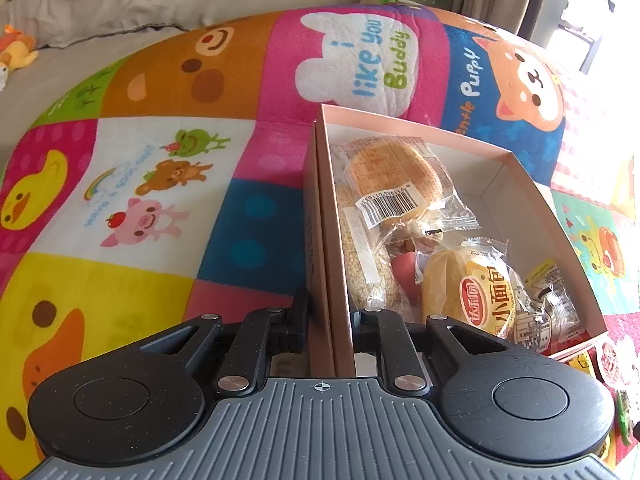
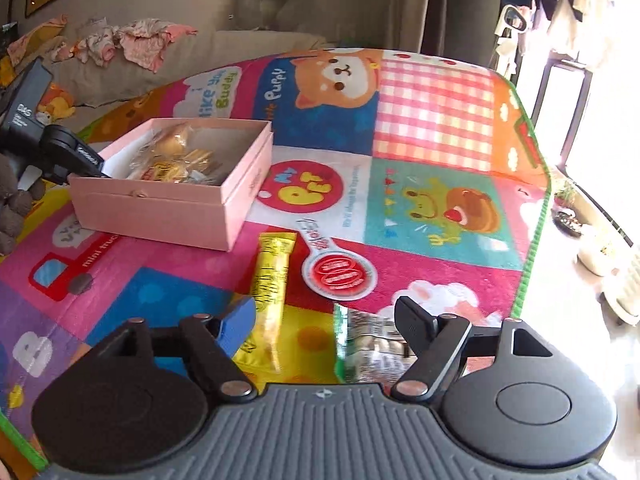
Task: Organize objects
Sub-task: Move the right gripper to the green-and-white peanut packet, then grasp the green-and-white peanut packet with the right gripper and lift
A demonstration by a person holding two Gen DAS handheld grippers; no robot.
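Left gripper (image 1: pixel 330 320) has its jaws clamped on the pink box (image 1: pixel 320 240) wall, snacks inside. Right gripper (image 2: pixel 326 320) jaws are spread wide over the yellow packet (image 2: pixel 270 280) and green packet (image 2: pixel 360 336) on the play mat (image 2: pixel 432 120).

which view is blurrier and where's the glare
Right wrist view: motion-smeared, the yellow packet and green packet soft, window side at right blown out. Left wrist view: sharp, barcode on the wrapped bun legible, glare only top right; both bend the mat edges.
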